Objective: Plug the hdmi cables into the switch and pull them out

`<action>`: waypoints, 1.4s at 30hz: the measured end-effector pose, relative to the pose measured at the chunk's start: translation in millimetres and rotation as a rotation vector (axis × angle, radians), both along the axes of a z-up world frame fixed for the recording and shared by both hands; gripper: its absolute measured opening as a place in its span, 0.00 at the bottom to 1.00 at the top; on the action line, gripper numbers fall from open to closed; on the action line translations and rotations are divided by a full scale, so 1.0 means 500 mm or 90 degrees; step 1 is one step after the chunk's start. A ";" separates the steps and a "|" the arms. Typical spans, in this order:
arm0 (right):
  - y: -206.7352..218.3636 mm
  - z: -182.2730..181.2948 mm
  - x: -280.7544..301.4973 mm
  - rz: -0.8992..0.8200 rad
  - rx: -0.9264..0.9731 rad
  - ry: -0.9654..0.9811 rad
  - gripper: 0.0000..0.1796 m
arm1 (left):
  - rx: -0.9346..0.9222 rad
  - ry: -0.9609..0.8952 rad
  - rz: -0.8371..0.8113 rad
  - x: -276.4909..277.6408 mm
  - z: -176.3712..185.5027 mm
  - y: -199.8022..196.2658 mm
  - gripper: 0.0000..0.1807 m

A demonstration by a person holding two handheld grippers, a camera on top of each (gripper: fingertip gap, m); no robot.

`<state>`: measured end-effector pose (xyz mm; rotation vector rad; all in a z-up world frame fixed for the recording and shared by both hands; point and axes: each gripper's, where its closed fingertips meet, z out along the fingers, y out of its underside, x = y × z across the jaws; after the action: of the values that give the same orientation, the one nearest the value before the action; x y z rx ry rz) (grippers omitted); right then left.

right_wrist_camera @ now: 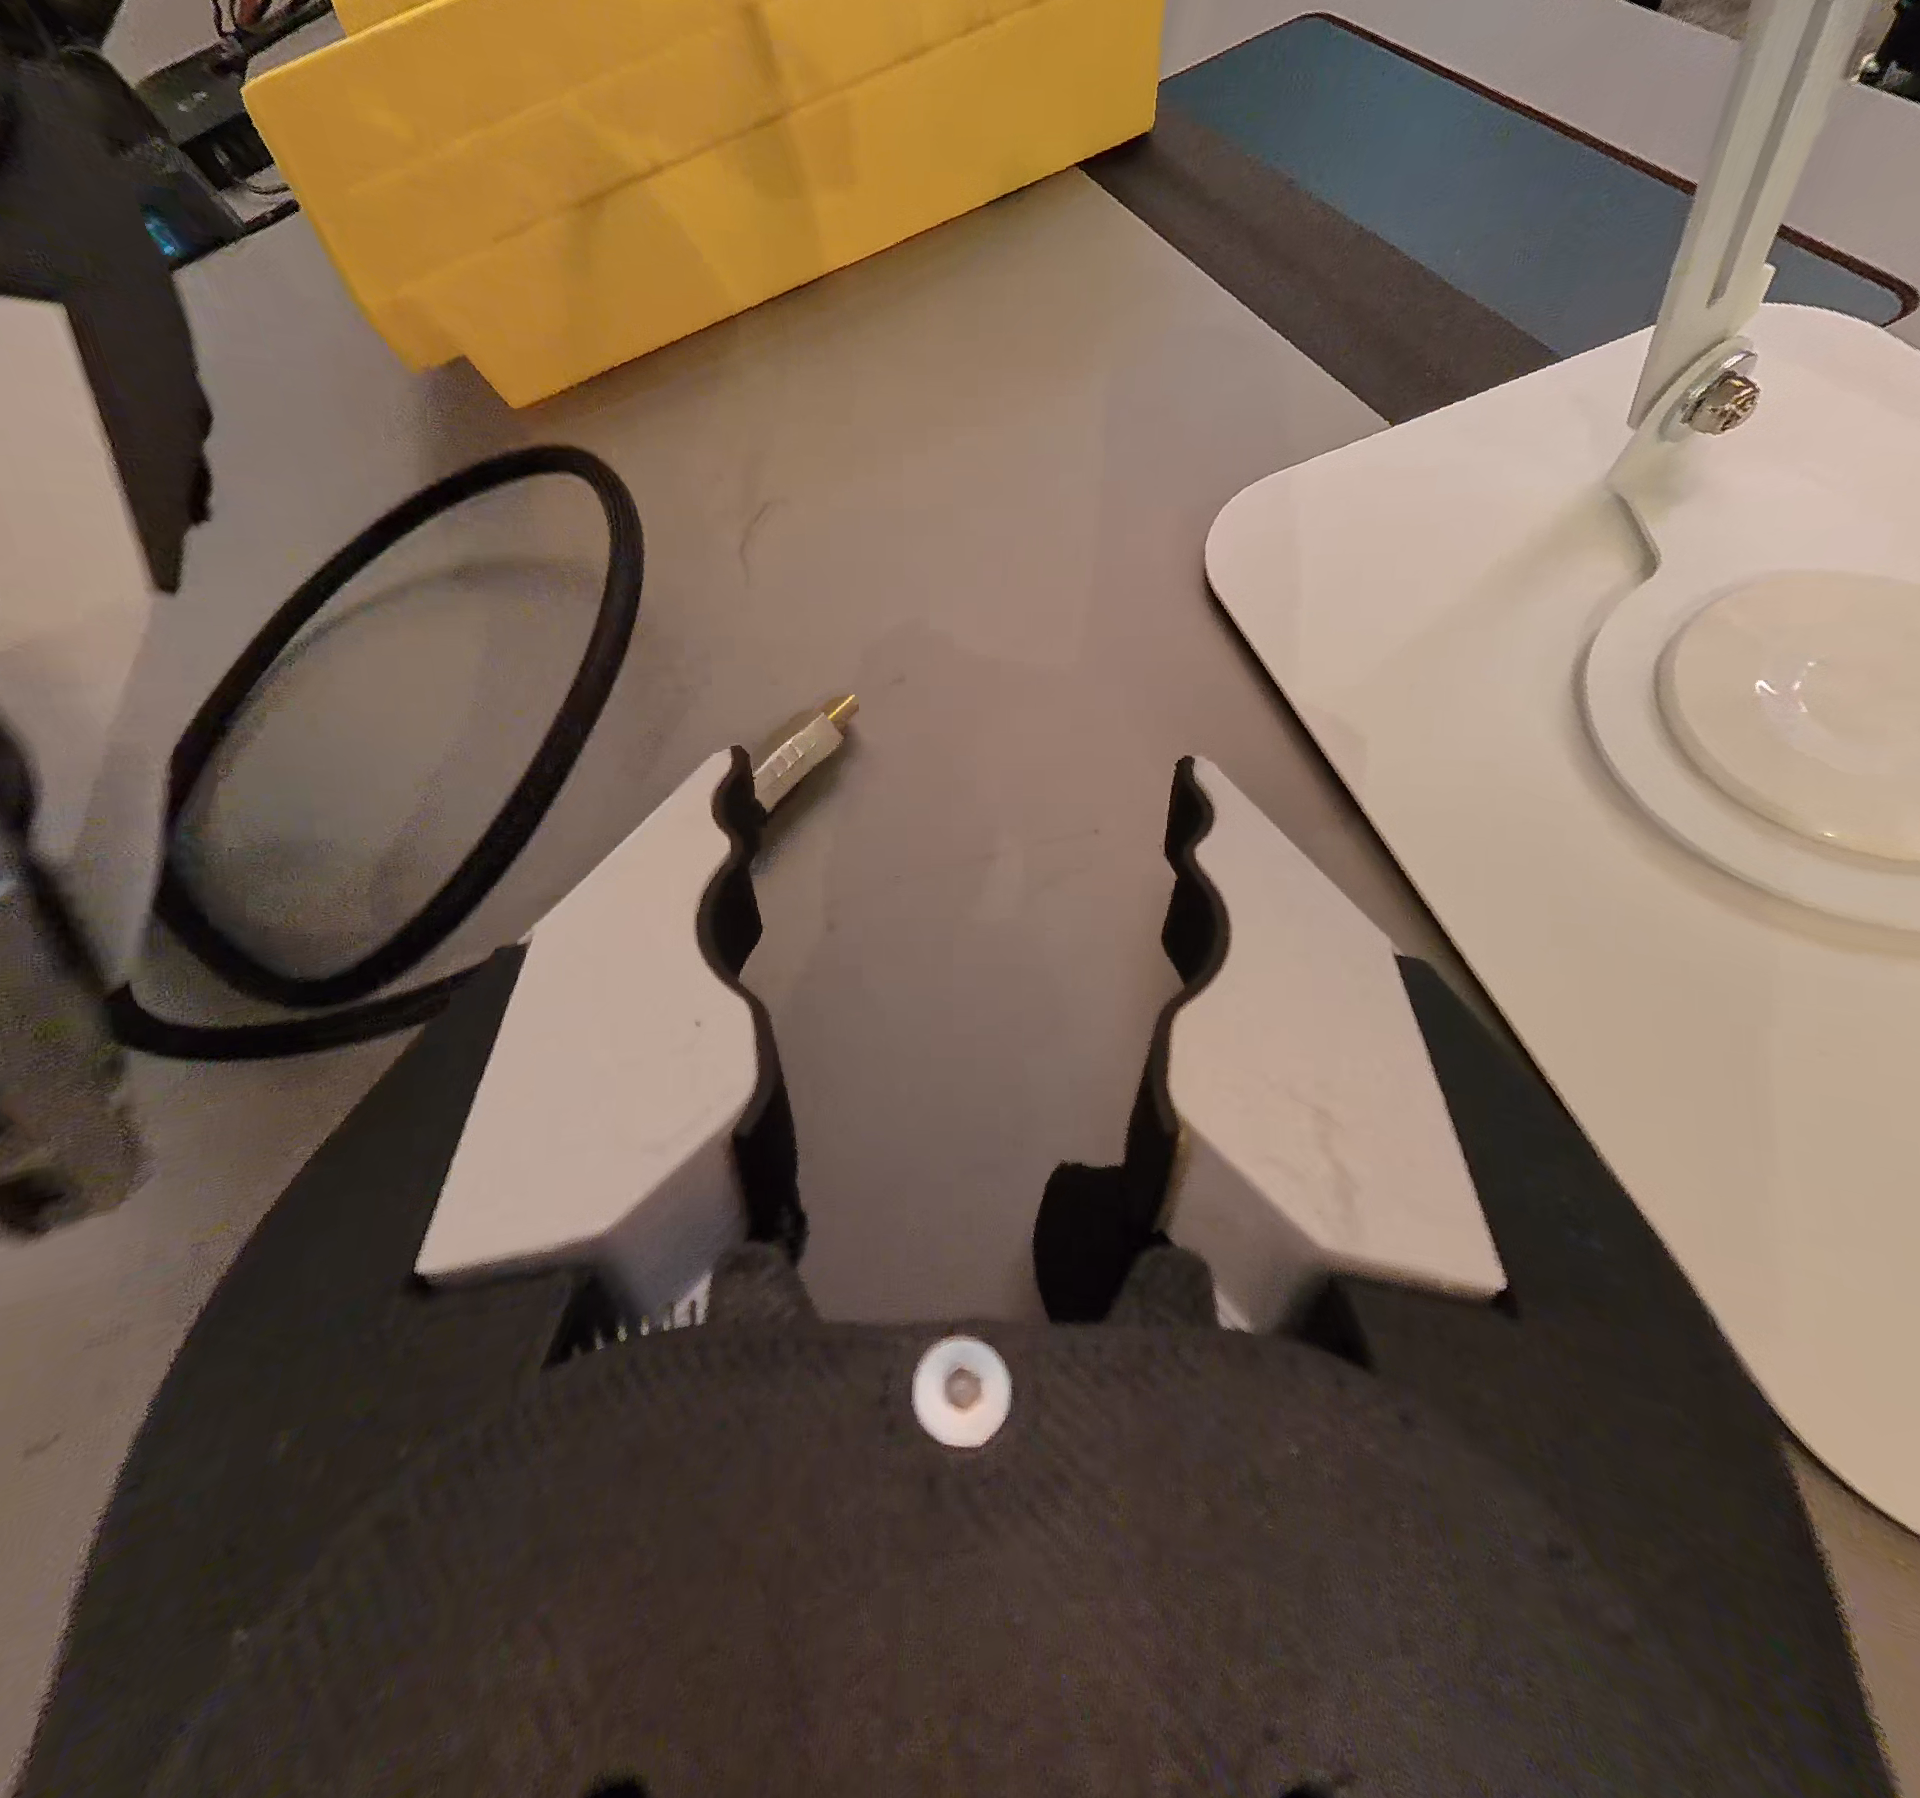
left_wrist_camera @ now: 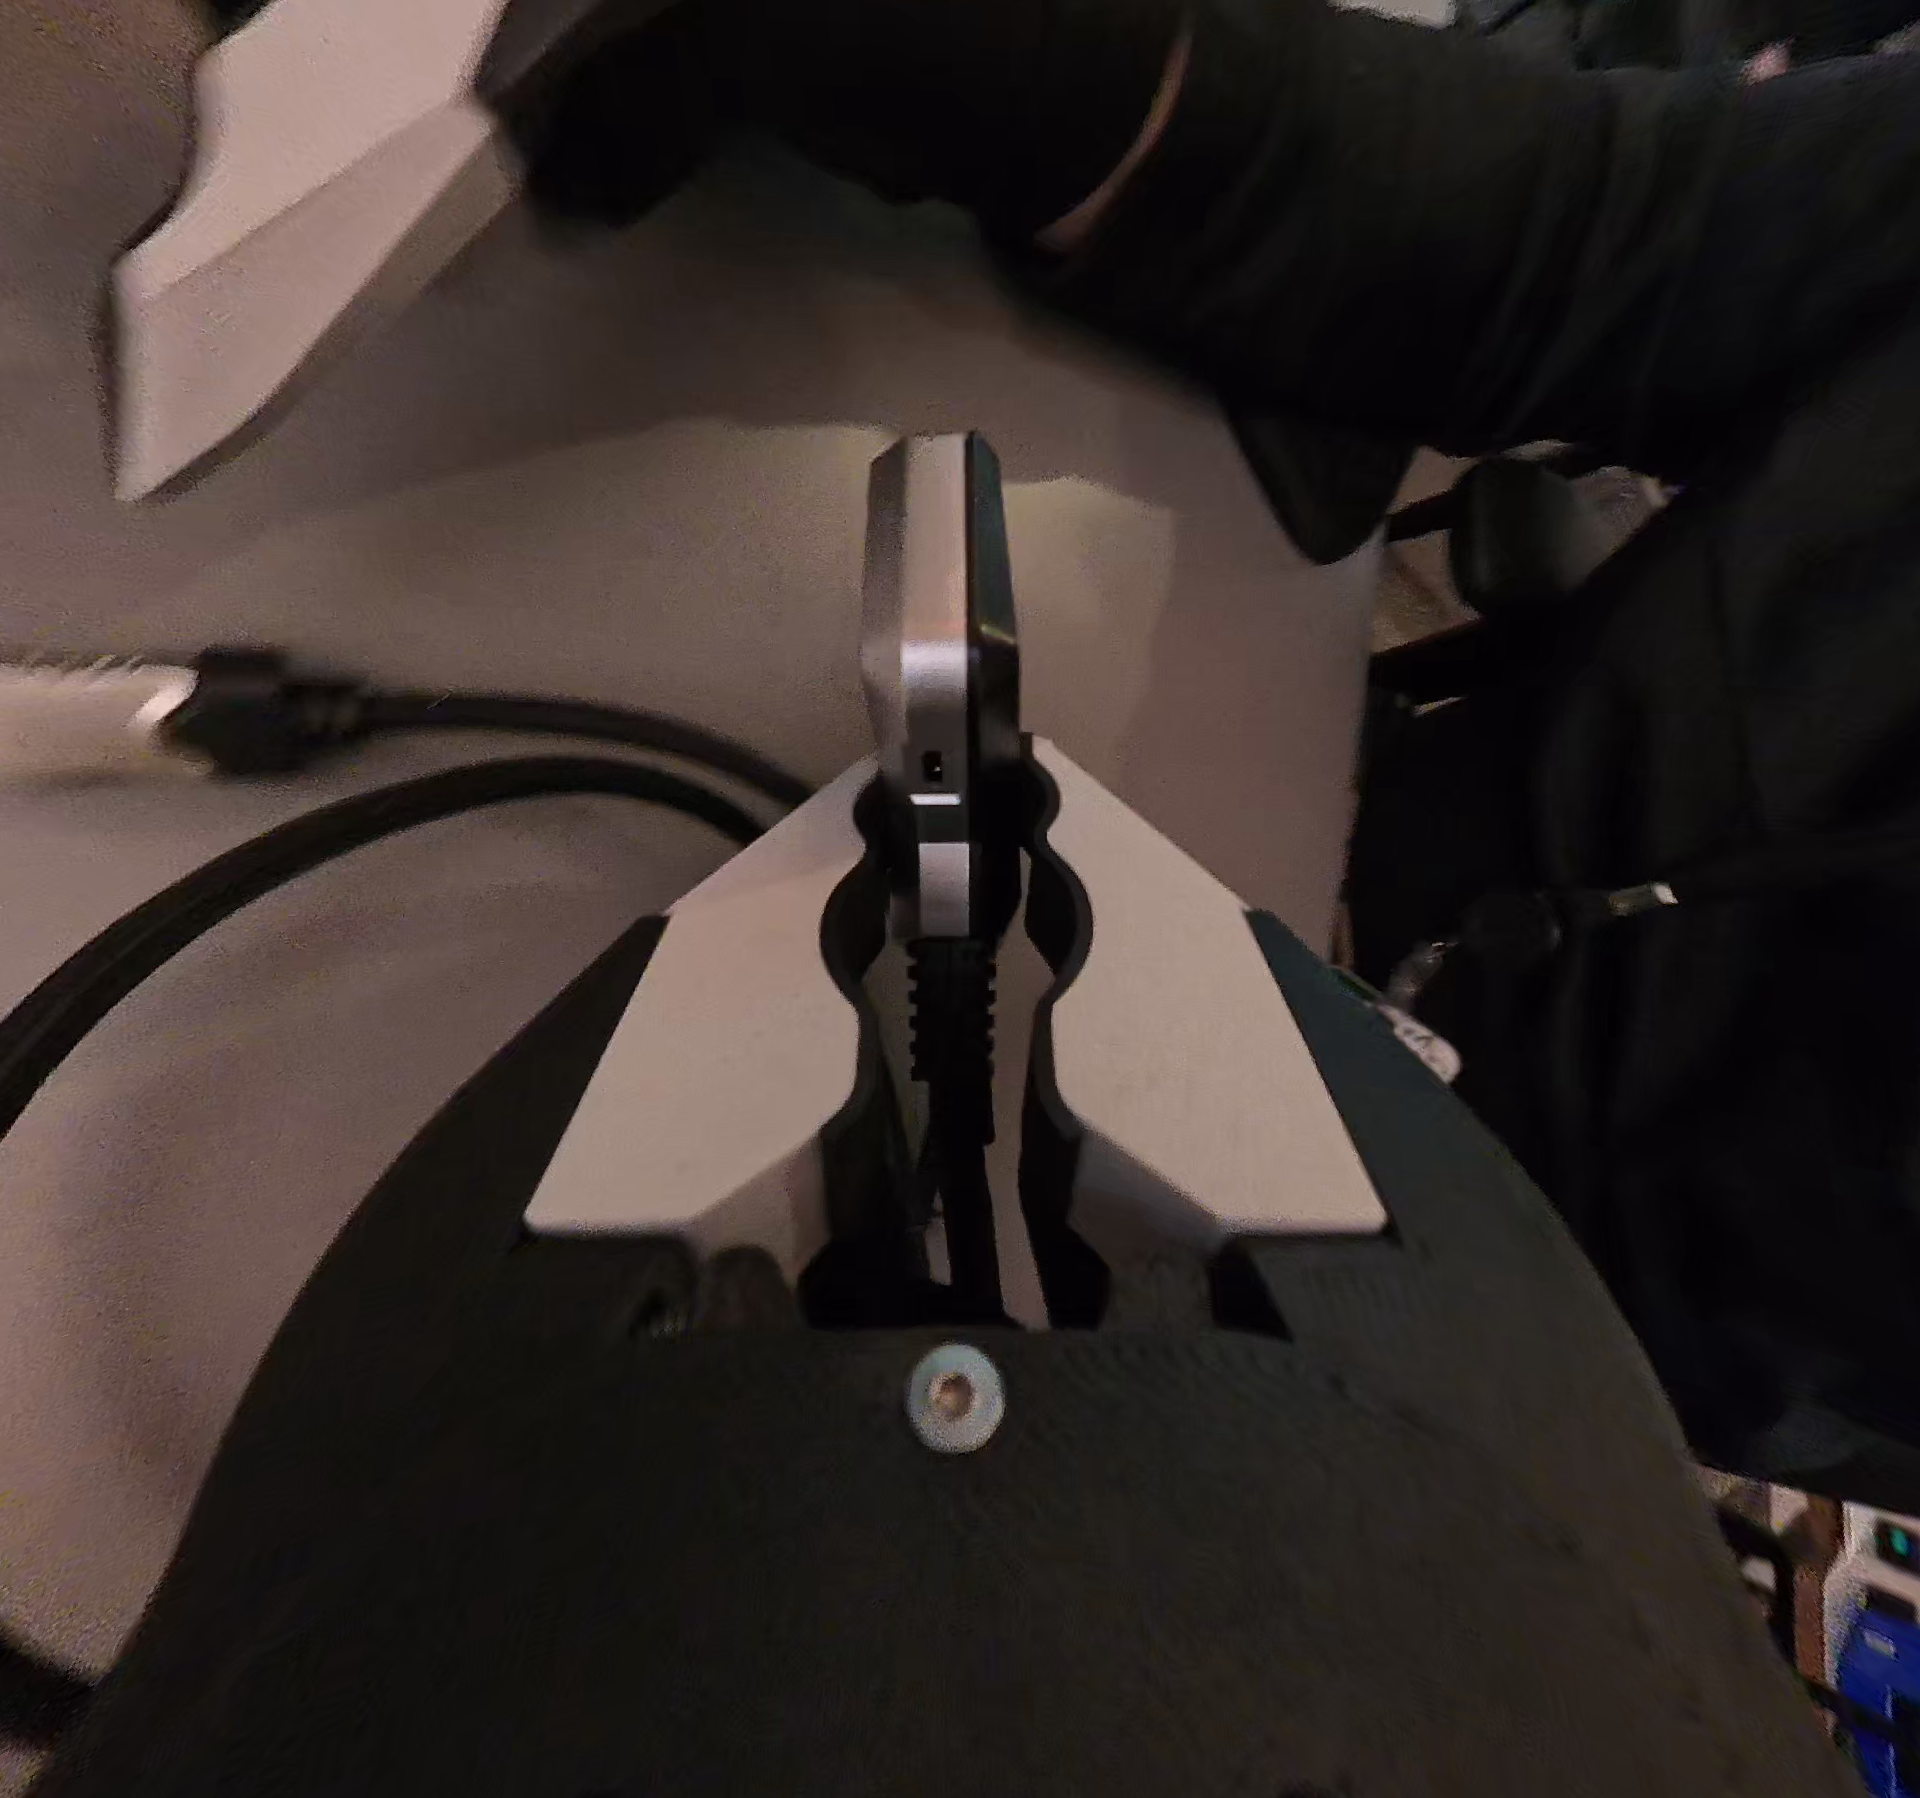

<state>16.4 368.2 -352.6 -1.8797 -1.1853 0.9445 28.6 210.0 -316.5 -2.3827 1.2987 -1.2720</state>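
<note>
In the left wrist view, my left gripper is shut on the HDMI switch, a flat silver and black box held edge-on and pointing away. A ribbed black cable boot runs back between the fingers. A second HDMI plug with its black cable lies on the table to the left, blurred. My right gripper shows at upper left, held by a black-gloved hand. In the right wrist view, my right gripper is open and empty above the table. A silver HDMI plug with a gold tip lies just beyond its left fingertip.
A looped black cable lies on the grey table at left. A yellow box stands at the back. A white stand base with an upright arm fills the right side. A blue mat lies behind it.
</note>
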 end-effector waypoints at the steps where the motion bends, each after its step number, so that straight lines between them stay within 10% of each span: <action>1: 0.000 0.002 0.000 0.000 -0.004 0.005 0.44 | -0.006 -0.031 -0.017 0.023 0.016 -0.012 0.11; 15: -0.003 0.003 0.000 0.008 -0.016 0.014 0.44 | -0.073 -0.023 -0.003 0.024 -0.075 0.025 0.13; 26: -0.004 0.002 0.000 0.010 -0.017 0.012 0.44 | 0.117 0.140 0.031 -0.038 -0.112 0.101 0.36; 42: -0.004 0.001 -0.001 0.011 -0.017 0.010 0.44 | 0.531 0.253 0.178 -0.231 0.170 0.184 0.30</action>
<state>15.9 366.2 -352.2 -1.8815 -1.1866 0.9872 -87.0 302.0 -231.5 -2.0980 1.1883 -0.1047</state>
